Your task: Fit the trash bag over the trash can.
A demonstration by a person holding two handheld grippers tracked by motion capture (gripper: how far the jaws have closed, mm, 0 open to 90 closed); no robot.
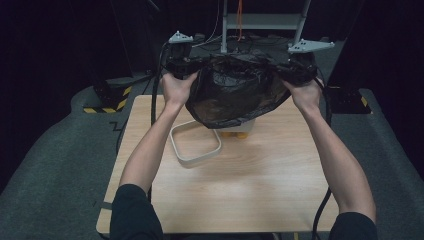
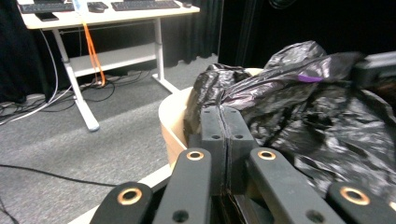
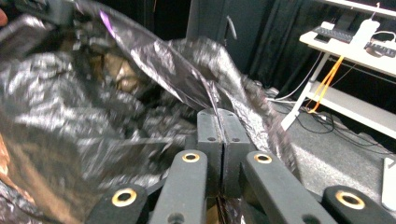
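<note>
A black plastic bag (image 1: 235, 90) hangs stretched between my two grippers above the far side of the table. At its left edge, my left gripper (image 1: 182, 62) is shut on the film; the left gripper view has the jaws pressed together on the bag's edge (image 2: 225, 112), with the crumpled bag (image 2: 317, 116) to their right. My right gripper (image 1: 300, 67) is shut on the right edge. Its jaws (image 3: 218, 114) pinch a fold of the bag (image 3: 93, 107). Under the bag stands a pale bin (image 1: 235, 131), its rim (image 2: 173, 112) partly hidden.
A white rounded frame (image 1: 195, 142) lies flat on the wooden table (image 1: 260, 185), left of the bin. A white desk (image 2: 93, 14) with keyboards stands beyond the table, with cables on the grey floor. Dark curtains ring the space.
</note>
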